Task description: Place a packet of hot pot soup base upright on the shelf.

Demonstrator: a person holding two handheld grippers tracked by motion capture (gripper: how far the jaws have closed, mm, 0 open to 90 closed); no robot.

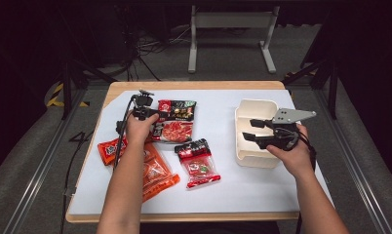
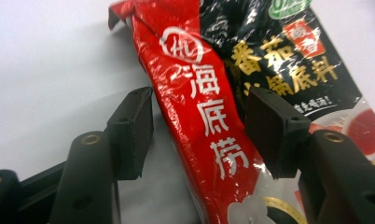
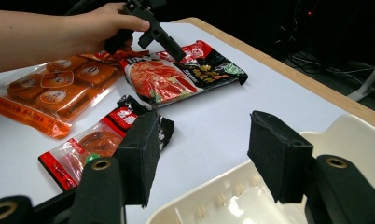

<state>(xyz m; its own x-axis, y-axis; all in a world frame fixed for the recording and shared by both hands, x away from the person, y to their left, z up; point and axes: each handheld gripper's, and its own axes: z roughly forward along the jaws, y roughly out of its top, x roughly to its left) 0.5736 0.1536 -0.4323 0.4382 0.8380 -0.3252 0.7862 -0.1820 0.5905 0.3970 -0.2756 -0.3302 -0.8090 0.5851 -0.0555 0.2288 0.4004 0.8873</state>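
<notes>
Left gripper [image 2: 199,135]: in the left gripper view its two black jaws rise from the bottom edge and stand partly apart, one on each side of the raised red edge of the black-and-red soup-base packet [image 2: 209,112]. Each pad shows a gap to the foil, so the packet lies between the jaws without being pinched. In the high view the same left gripper [image 1: 152,115] sits left of centre, at the packet's left edge, with the left hand [image 1: 138,127] wrapped round its body.

Right gripper [image 3: 202,158]: in the right gripper view its jaws are likewise partly apart and hold nothing; they hang over the near rim of the cream tray [image 3: 213,200] at the lower right of the frame. In the high view the right gripper [image 1: 248,129] lies at centre right, its tips pointing left over the tray's inside, the right hand [image 1: 294,153] behind it.

From near to far in the high view: the white mat [image 1: 243,190] covering the wooden table [image 1: 184,217]; the orange packet [image 1: 152,170] at lower left, partly under the left forearm; the small clear-and-red packet [image 1: 199,165] just below centre; the cream tray at centre right; the soup-base packet above centre, flat on the mat, well apart from the tray; beyond the table, a grey floor with a white frame [image 1: 230,36] at the top.
</notes>
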